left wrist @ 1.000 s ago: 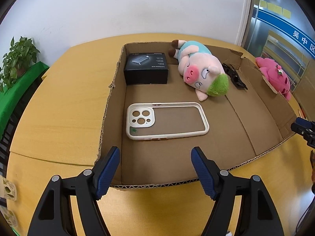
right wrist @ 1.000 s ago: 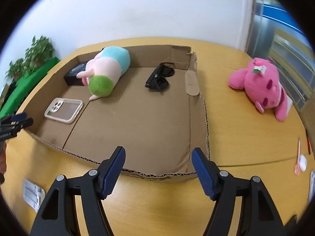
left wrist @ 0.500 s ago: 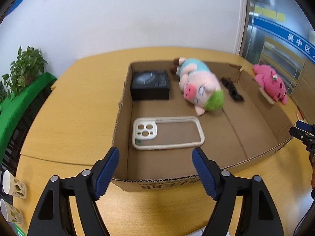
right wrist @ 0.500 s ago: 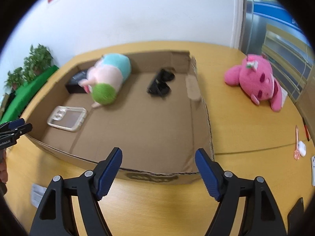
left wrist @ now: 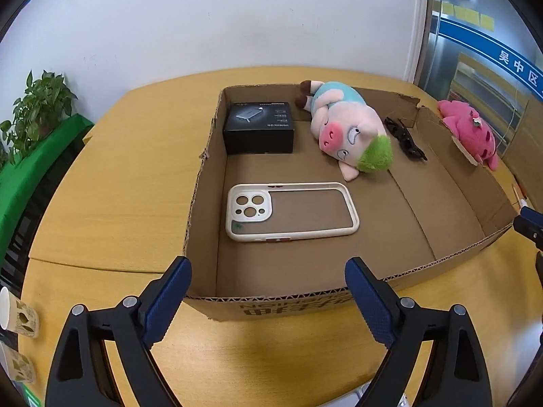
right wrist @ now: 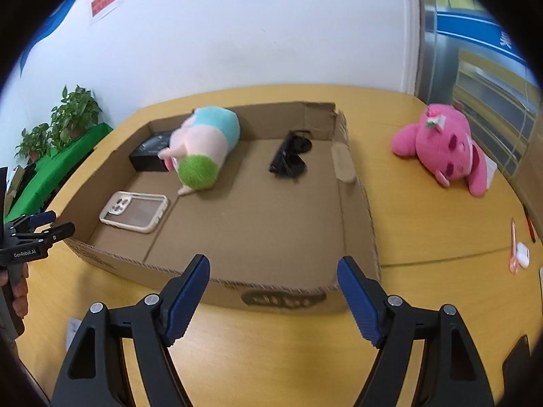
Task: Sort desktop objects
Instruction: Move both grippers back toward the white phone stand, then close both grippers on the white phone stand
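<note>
Count: one box [left wrist: 210,183], two plush toys, one phone case [left wrist: 292,211], one black carton [left wrist: 258,127], one pair of sunglasses [left wrist: 405,138], two paper cups, two grippers.

Box: open-topped cardboard tray on a wooden table [left wrist: 112,176]. It holds four items. The black carton sits in the box's far left corner, against the left wall. The pig plush [left wrist: 349,132] lies on its side along the far wall, just right of the carton, green-haired head pointing to the box centre. The sunglasses lie folded near the far right corner, beside the pig. The phone case lies flat, camera cut-outs to the left, near the left wall and nearer the front wall than the carton.

The near right half of the box floor is bare. The right wall's far corner is torn, with a loose flap.

Outside the box: the pink plush [right wrist: 444,149] lies on the table, well apart from the right wall. The cups [left wrist: 18,315] stand at the table edge, far left of the box.

Left gripper [left wrist: 268,300]: jaws spread wide, holding nothing, over the table just short of the front wall.

Right gripper [right wrist: 273,300]: jaws spread wide, empty, before the front wall near the right corner.
</note>
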### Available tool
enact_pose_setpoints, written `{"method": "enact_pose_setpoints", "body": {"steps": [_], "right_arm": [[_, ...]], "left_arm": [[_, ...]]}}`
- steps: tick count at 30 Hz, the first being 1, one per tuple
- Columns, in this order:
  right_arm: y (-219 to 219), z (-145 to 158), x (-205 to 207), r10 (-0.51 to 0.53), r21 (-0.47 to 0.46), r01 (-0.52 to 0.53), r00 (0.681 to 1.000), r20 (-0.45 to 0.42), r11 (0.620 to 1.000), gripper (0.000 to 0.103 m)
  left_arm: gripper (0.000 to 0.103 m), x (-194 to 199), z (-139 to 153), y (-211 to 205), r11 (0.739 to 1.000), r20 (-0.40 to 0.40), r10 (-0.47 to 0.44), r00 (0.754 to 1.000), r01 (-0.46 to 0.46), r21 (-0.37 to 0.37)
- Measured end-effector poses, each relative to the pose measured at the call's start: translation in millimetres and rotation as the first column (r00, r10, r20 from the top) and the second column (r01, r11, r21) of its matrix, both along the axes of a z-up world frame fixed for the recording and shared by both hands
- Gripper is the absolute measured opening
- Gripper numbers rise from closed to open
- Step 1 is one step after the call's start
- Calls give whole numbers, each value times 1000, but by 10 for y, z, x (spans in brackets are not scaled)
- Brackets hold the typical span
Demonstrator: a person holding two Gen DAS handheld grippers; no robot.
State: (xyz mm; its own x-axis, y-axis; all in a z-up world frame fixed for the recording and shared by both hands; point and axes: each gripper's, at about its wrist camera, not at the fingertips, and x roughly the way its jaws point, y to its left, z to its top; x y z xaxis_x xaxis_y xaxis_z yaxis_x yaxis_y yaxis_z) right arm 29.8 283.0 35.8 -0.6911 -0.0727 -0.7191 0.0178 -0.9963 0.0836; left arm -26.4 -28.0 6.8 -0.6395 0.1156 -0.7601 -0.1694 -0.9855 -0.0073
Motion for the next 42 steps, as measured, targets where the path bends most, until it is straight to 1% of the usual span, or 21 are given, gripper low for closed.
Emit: {"method": "enact_pose_setpoints", "body": {"steps": [5,8,11,13,14,16,18,20,22,25,27,29,30,32,33,34,35,36,38,41,42], "right_arm": [[32,45,129,-11,0,11,1000,-13,1000,78],[-23,101,200,4,4,-4,999,-35,1000,78],[-130,108,264,20,-14,-21,999,-40,1000,78],[-303,48,322,81,-39,-81,997,-19,996,76],[-422,-6,353,120,-46,-120,993,-3,992,72],[-684,-145,413,205,-64,-202,978,33,977,71],[-948,-311,456,279,-80,-273,958,72,959,71],[-1229,-523,473,345,-120,-330,927,146,936,71],[-1417,-642,501,393,-160,-368,903,173,916,71],[-1644,-763,547,440,-152,-417,878,186,896,71],[-1770,-809,586,469,-151,-446,864,185,882,71],[-1853,-826,617,480,-108,-468,861,167,877,72],[-1882,-817,631,489,-97,-480,858,156,872,72],[-1901,-827,643,485,-91,-476,861,154,875,71],[-1898,-824,665,480,-87,-472,865,149,877,71],[-1898,-820,683,481,-87,-473,865,143,877,68],[-1894,-820,693,488,-95,-479,862,138,873,61],[-1895,-823,700,499,-108,-488,856,134,866,57],[-1921,-823,719,507,-118,-494,852,133,861,45],[-1924,-822,722,499,-120,-486,857,131,866,44],[-1904,-822,708,495,-131,-480,859,133,867,44]], "left_arm": [[95,236,241,-20,999,-73,-10,997,13,40],[98,445,400,-72,997,-118,-19,993,27,66],[99,604,417,-140,995,-102,-6,995,16,99],[99,713,336,-187,994,-69,8,998,0,112],[99,777,265,-204,994,-50,14,999,-8,108],[99,881,115,-233,994,-16,21,1000,-19,107],[99,972,-69,-268,989,44,15,999,-21,143],[99,1058,-213,-294,986,83,15,996,-28,166],[99,1138,-372,-302,985,119,20,993,-40,168],[98,1212,-541,-277,984,160,12,987,-40,174],[94,1247,-631,-229,985,180,-3,984,-29,172],[89,1248,-701,-205,986,199,-13,980,-21,167],[87,1253,-737,-224,980,207,-21,978,-20,196],[83,1272,-737,-234,978,193,-29,981,-13,210],[78,1285,-736,-225,977,188,-38,981,-3,214],[73,1297,-732,-215,974,187,-53,981,9,228],[60,1310,-730,-203,966,191,-79,978,28,256],[55,1305,-733,-197,962,198,-90,976,34,269],[55,1306,-728,-199,963,194,-92,977,38,268],[51,1303,-717,-205,963,190,-94,977,41,265],[43,1312,-713,-198,967,189,-95,977,46,250]]}}
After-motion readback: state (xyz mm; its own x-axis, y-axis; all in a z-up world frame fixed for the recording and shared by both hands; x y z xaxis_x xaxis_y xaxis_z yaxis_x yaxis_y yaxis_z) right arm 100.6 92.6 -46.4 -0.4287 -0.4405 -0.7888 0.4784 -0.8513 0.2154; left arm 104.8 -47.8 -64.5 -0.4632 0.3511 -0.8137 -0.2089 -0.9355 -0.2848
